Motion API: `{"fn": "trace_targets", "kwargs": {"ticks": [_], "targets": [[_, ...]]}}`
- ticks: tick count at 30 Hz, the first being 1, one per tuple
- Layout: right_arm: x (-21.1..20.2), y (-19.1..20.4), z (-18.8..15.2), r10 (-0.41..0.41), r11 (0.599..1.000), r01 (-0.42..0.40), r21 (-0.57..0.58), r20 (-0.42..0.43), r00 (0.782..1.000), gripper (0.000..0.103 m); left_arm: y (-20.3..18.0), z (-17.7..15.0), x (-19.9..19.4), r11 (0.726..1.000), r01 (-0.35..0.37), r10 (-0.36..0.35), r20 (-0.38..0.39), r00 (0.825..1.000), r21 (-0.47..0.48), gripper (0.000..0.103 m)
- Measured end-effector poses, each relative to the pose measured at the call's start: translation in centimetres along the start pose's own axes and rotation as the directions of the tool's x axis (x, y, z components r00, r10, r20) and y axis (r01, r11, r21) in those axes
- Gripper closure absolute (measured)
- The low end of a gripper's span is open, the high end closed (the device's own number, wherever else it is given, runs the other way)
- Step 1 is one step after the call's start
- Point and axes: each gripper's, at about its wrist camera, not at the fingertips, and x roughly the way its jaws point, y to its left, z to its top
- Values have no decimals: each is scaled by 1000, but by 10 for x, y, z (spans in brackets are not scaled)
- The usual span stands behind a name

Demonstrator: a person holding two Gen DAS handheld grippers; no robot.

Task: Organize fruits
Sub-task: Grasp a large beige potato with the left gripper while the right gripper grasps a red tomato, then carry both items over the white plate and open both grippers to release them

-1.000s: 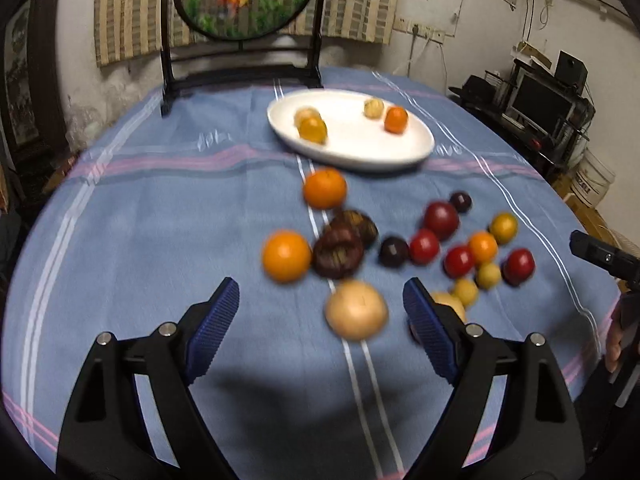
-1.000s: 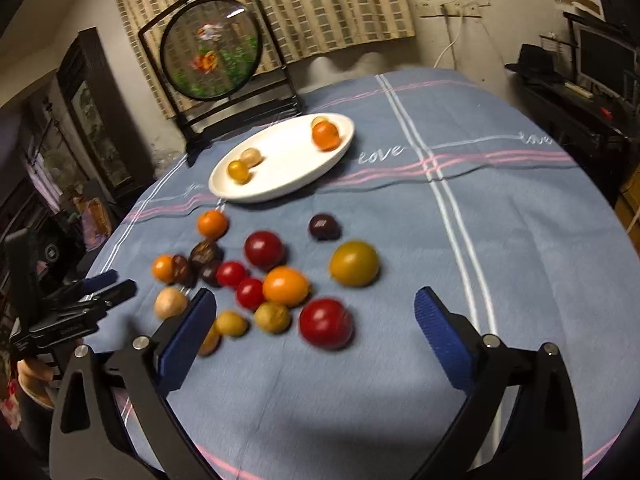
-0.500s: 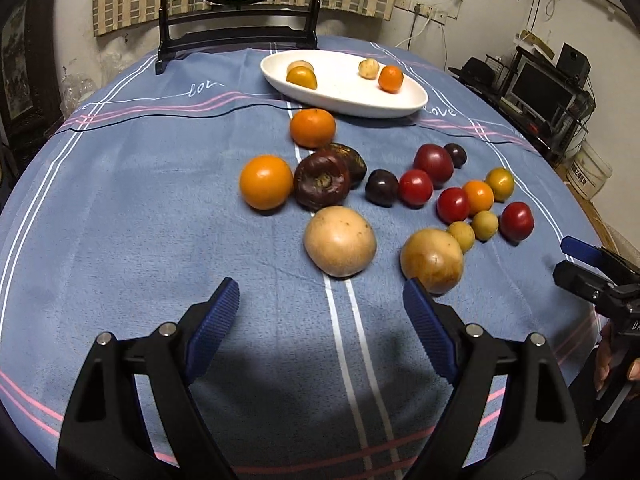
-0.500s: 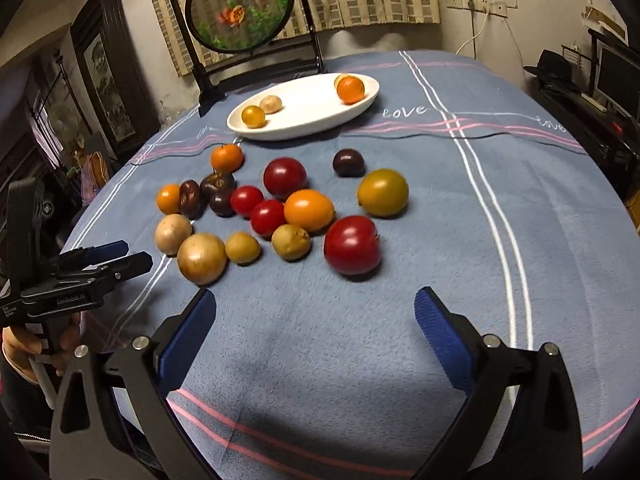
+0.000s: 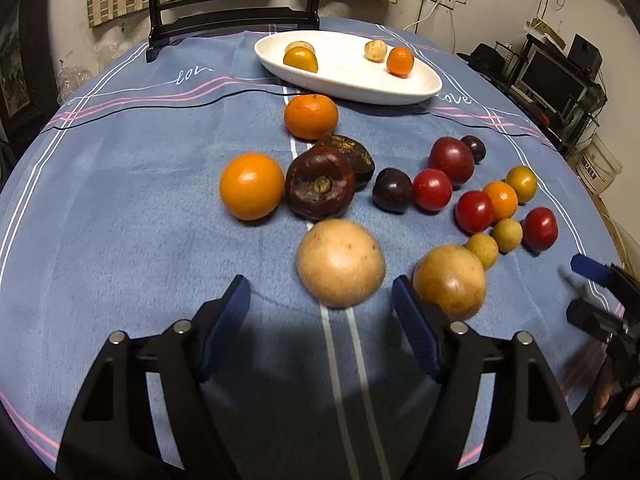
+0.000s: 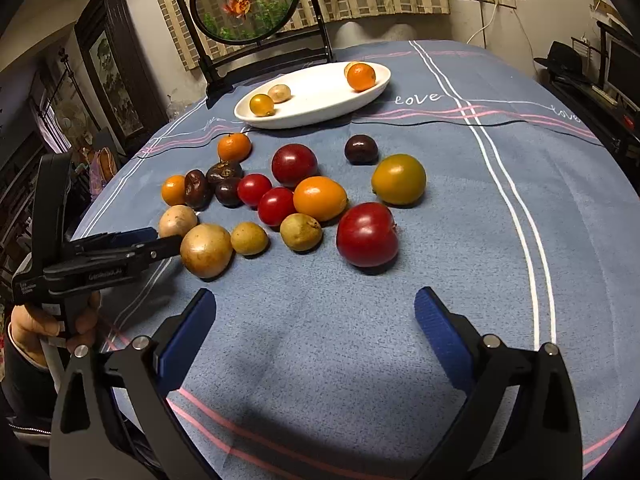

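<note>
Many loose fruits lie on the blue tablecloth (image 5: 120, 240): oranges, red tomatoes, dark plums and tan round ones. A white oval plate (image 5: 424, 88) at the back holds three small fruits. My left gripper (image 5: 320, 320) points down at a tan round fruit (image 5: 341, 262) that lies just past its fingertips. Its jaws are closing and the pads are not touching the fruit. A second tan fruit (image 5: 450, 280) sits by the right finger. My right gripper (image 6: 316, 320) stands open and empty, short of a big red tomato (image 6: 367, 234). The left gripper (image 6: 164, 240) also shows in the right wrist view.
A round goldfish screen on a black stand (image 6: 244, 0) rises behind the plate (image 6: 316, 116). A person's hand (image 6: 48, 320) grips the left tool. Shelves with a monitor (image 5: 552, 80) stand beyond the table's right edge. Bare cloth lies at the right (image 6: 500, 220).
Both grippers have dropped lower and closer to the fruit pile. The left jaws have narrowed, and the tan round fruit now lies just ahead of their tips.
</note>
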Motion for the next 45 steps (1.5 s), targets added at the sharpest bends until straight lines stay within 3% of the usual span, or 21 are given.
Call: {"fn": "trace_targets", "kwargs": {"ticks": [2, 4, 5, 9, 13, 15, 16, 17, 24, 28, 39, 45], "targets": [[0, -1, 0, -3, 1000, 3, 1, 1, 1000, 3, -2, 3, 2, 1000, -8, 8, 0, 1000, 7, 40], [-1, -2, 1, -6, 1000, 6, 5, 4, 1000, 3, -6, 4, 3, 1000, 16, -16, 11, 1000, 22, 56], [-1, -3, 1, -10, 1000, 10, 7, 3, 1000, 3, -9, 4, 3, 999, 13, -14, 18, 1000, 30, 58], [0, -12, 4, -29, 999, 29, 39, 7, 1000, 3, -9, -3, -1, 1000, -6, 5, 45, 999, 17, 59], [7, -18, 9, -70, 995, 70, 71, -6, 998, 3, -4, -4, -1, 1000, 19, -19, 44, 999, -10, 59], [12, -13, 13, -61, 997, 62, 44, -16, 998, 10, -2, -4, -1, 999, 31, -30, 46, 999, -17, 59], [14, -11, 14, -55, 998, 56, 39, -27, 998, 22, -1, -5, -1, 999, 35, -34, 47, 998, -20, 59], [19, -10, 16, -58, 998, 59, 36, -45, 997, 25, 0, -5, -2, 999, 42, -41, 48, 998, -25, 59], [34, -6, 29, -155, 988, 155, -11, -68, 986, 27, 0, -6, -1, 998, 50, -49, 47, 998, -30, 58], [42, -12, 33, -164, 986, 164, -11, -98, 982, 61, -2, -6, -1, 999, 40, -39, 44, 998, -21, 58], [17, -21, 27, -77, 996, 79, 39, -48, 996, 63, -2, -6, -2, 999, 39, -38, 46, 998, -16, 58], [-4, -24, 25, -52, 997, 53, 48, -12, 999, 63, -1, -12, -13, 999, 40, -40, 87, 995, -5, 58]]}}
